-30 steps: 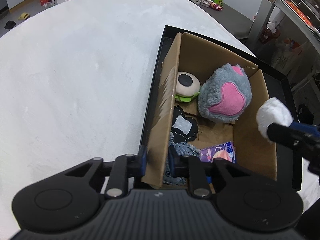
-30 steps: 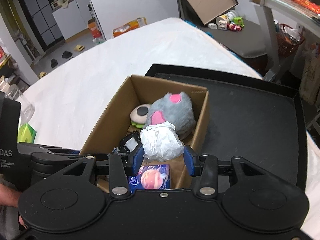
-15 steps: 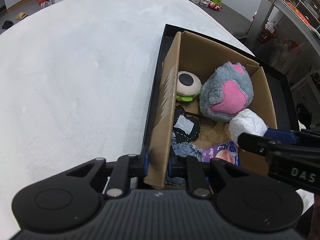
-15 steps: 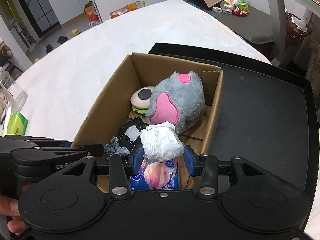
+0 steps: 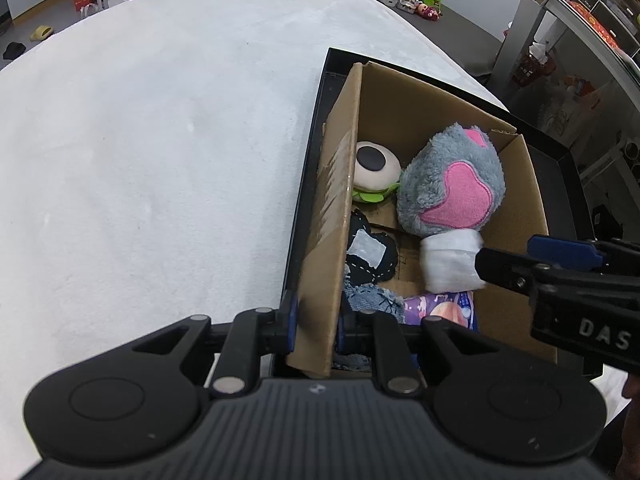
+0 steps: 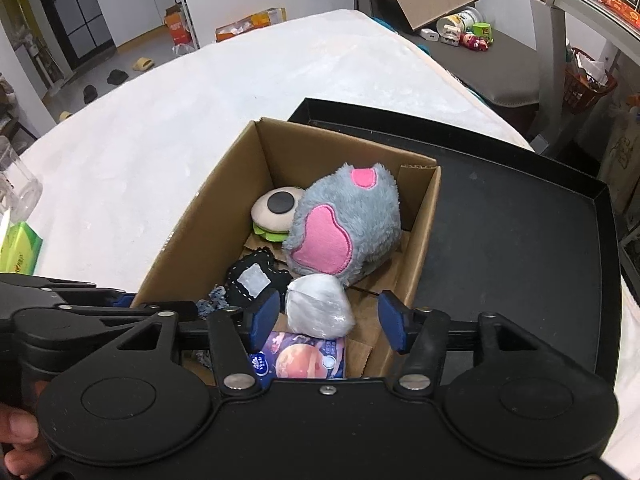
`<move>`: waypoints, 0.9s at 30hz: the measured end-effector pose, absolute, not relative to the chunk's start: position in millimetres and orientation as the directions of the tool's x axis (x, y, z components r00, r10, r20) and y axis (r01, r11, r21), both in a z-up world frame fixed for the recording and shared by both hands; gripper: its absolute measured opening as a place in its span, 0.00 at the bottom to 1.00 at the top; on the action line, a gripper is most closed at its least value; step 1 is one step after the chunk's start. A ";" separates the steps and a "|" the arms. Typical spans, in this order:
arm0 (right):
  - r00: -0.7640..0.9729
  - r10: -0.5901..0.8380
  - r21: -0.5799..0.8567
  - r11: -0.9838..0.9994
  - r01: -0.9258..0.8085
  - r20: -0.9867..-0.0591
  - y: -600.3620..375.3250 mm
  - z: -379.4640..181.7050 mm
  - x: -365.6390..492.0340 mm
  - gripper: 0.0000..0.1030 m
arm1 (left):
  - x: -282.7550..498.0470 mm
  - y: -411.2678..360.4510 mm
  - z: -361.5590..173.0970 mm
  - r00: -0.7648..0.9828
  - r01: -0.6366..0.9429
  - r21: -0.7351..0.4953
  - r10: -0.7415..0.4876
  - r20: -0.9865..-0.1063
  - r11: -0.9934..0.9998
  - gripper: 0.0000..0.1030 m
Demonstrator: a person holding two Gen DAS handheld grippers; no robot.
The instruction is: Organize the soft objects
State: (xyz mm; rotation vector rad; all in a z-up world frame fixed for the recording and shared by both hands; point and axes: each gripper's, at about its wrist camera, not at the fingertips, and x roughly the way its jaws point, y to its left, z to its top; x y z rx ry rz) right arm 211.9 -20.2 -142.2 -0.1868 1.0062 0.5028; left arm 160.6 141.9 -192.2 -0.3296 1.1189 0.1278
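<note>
With the left gripper (image 5: 314, 318) clamped on the near-left wall of the cardboard box (image 5: 336, 200), that wall sits pinched between its blue pads at 6 o'clock in the left wrist view. White bedding (image 5: 160, 140) fills everything from 9 to 12 o'clock. Box stands inside a black tray (image 6: 520, 220), which runs out toward 3 o'clock in the right wrist view.

Box contents, left to right in the right wrist view:
- denim scrap (image 6: 214, 300) at the near-left wall, about 8 o'clock of box centre
- black stitched patch (image 6: 256, 280) with a pale square on it, just right of the denim
- cream round plush (image 6: 278, 210) with a dark spot, on a green base, at 11 o'clock, touching the grey plush
- grey plush (image 6: 344, 220) with pink patches, centre to far right, leaning on the far-right wall
- white wrapped bundle (image 6: 318, 306), just below the grey plush at 6 o'clock, touching it, lying on the purple tissue pack (image 6: 304, 358)

Right gripper (image 6: 326, 322): jaws have just been opening. Bundle is between them but released; both pads show a gap to it, wider on the right side. Bundle rests inside the box.

Left wrist view shows the right gripper entering from 3 o'clock, its tip at the bundle.

Green packet (image 6: 20, 248) lies on the bedding at 9 o'clock, well apart from the box.
</note>
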 end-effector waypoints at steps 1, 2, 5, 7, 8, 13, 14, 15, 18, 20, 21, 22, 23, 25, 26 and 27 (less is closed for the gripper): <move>0.436 0.319 0.078 0.870 -0.486 -0.841 -21.0 -140.1 210.8 0.56 | 160.9 141.6 -192.0 0.434 -0.264 -0.193 -0.062 -0.899 0.945 0.17; 0.441 0.321 0.077 0.870 -0.488 -0.838 -21.8 -137.9 209.7 0.58 | 161.2 141.3 -191.6 0.434 -0.264 -0.192 -0.061 -0.899 0.945 0.17; 0.466 0.312 0.057 0.873 -0.484 -0.828 -25.0 -131.3 206.6 0.67 | 161.9 140.5 -191.4 0.429 -0.269 -0.184 -0.053 -0.902 0.945 0.17; 0.479 0.307 0.048 0.877 -0.478 -0.822 -30.0 -127.8 206.1 0.67 | 162.3 139.9 -192.3 0.425 -0.276 -0.181 -0.049 -0.904 0.944 0.17; 0.480 0.309 0.054 0.879 -0.473 -0.821 -33.7 -126.8 206.6 0.67 | 162.5 139.2 -192.5 0.424 -0.277 -0.177 -0.045 -0.904 0.944 0.17; 0.492 0.300 0.070 0.899 -0.432 -0.817 -56.8 -122.5 207.2 0.67 | 164.5 134.9 -191.8 0.422 -0.277 -0.157 -0.027 -0.906 0.948 0.16; 0.491 0.302 0.081 0.903 -0.421 -0.817 -62.2 -121.9 207.5 0.67 | 164.4 134.2 -191.3 0.426 -0.275 -0.153 -0.022 -0.905 0.949 0.15; 0.489 0.306 0.093 0.907 -0.411 -0.817 -67.3 -121.5 207.9 0.67 | 163.9 133.0 -190.5 0.434 -0.271 -0.147 -0.016 -0.901 0.951 0.14; 0.489 0.307 0.112 0.915 -0.388 -0.817 -80.8 -120.7 209.1 0.67 | 163.2 129.3 -190.3 0.437 -0.259 -0.118 0.007 -0.899 0.959 0.13; 0.494 0.306 0.113 0.917 -0.382 -0.814 -87.7 -119.2 208.8 0.67 | 163.2 129.0 -190.3 0.436 -0.267 -0.116 0.013 -0.900 0.957 0.13; 0.498 0.307 0.117 0.919 -0.376 -0.811 -91.7 -118.3 209.1 0.67 | 163.3 128.7 -190.1 0.436 -0.267 -0.112 0.016 -0.900 0.957 0.13; 0.500 0.308 0.121 0.921 -0.372 -0.809 -94.8 -117.5 208.9 0.67 | 163.8 128.3 -190.0 0.436 -0.267 -0.108 0.020 -0.900 0.958 0.13; 0.502 0.310 0.127 0.922 -0.366 -0.807 -98.4 -116.6 209.0 0.67 | 164.5 128.1 -190.1 0.435 -0.268 -0.104 0.024 -0.900 0.958 0.13; 0.506 0.314 0.136 0.924 -0.358 -0.803 -104.6 -115.3 208.9 0.67 | 165.7 127.4 -189.8 0.432 -0.271 -0.097 0.031 -0.902 0.958 0.12; 0.508 0.315 0.138 0.924 -0.355 -0.802 -107.4 -115.1 209.2 0.67 | 166.2 127.1 -189.4 0.430 -0.274 -0.094 0.034 -0.902 0.957 0.12; 0.510 0.315 0.140 0.925 -0.353 -0.800 -110.1 -114.5 209.2 0.67 | 166.5 126.5 -188.8 0.430 -0.274 -0.090 0.038 -0.902 0.957 0.12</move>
